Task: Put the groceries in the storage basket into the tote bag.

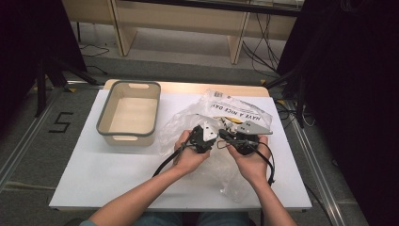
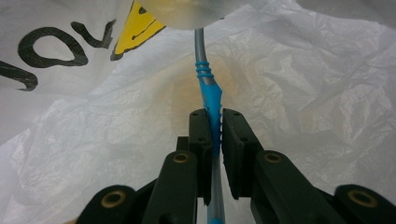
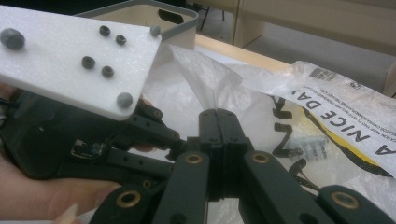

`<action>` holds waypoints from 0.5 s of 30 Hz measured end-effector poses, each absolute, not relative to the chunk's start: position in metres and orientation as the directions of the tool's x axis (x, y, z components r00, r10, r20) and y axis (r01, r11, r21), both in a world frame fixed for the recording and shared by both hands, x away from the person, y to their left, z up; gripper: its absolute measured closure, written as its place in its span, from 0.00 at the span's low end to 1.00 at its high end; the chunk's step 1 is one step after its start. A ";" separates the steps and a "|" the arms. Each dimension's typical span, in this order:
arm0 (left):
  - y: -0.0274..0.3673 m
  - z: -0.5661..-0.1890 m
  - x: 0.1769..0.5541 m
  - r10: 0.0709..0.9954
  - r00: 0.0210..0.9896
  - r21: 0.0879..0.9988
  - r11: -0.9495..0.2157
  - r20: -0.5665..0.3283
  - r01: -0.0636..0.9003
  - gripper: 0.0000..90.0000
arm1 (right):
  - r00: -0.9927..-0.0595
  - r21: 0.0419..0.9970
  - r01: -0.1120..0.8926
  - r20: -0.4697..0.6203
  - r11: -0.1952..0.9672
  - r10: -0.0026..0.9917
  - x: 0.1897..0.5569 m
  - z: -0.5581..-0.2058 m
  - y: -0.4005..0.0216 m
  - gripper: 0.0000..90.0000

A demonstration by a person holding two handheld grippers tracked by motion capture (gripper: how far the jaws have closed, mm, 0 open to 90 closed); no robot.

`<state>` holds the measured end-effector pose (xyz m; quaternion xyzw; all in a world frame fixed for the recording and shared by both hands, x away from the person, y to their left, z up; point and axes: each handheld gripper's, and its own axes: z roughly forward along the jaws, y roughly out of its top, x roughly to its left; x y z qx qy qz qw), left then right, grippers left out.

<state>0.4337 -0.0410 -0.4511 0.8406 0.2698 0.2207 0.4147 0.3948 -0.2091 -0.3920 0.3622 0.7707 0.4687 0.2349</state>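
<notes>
Jaws of the left gripper (image 2: 214, 128) are clamped on a blue-handled grey tool (image 2: 211, 100) at frame centre; crinkled white plastic bag (image 3: 289, 107) film is pinched by the right gripper (image 3: 218, 122).

A grey-rimmed beige tub (image 1: 128, 115) sits on the white table (image 1: 94, 174), left of the centre. Pale wooden furniture (image 1: 188, 21) stands behind.
</notes>
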 end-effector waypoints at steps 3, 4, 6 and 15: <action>-0.041 -0.452 0.435 0.644 0.750 0.820 -0.505 0.149 0.271 0.91 | -0.625 0.894 0.338 -0.021 0.294 0.781 0.395 -0.392 -0.209 1.00; -0.040 -0.452 0.436 0.644 0.750 0.819 -0.505 0.148 0.273 0.91 | -0.625 0.894 0.337 -0.021 0.294 0.781 0.395 -0.392 -0.209 1.00; -0.040 -0.453 0.437 0.650 0.747 0.822 -0.498 0.144 0.275 0.91 | -0.625 0.894 0.336 -0.023 0.295 0.781 0.395 -0.392 -0.210 1.00; -0.031 -0.445 0.428 0.610 0.783 0.825 -0.501 0.123 0.261 0.81 | -0.620 0.891 0.345 -0.020 0.296 0.784 0.396 -0.394 -0.213 1.00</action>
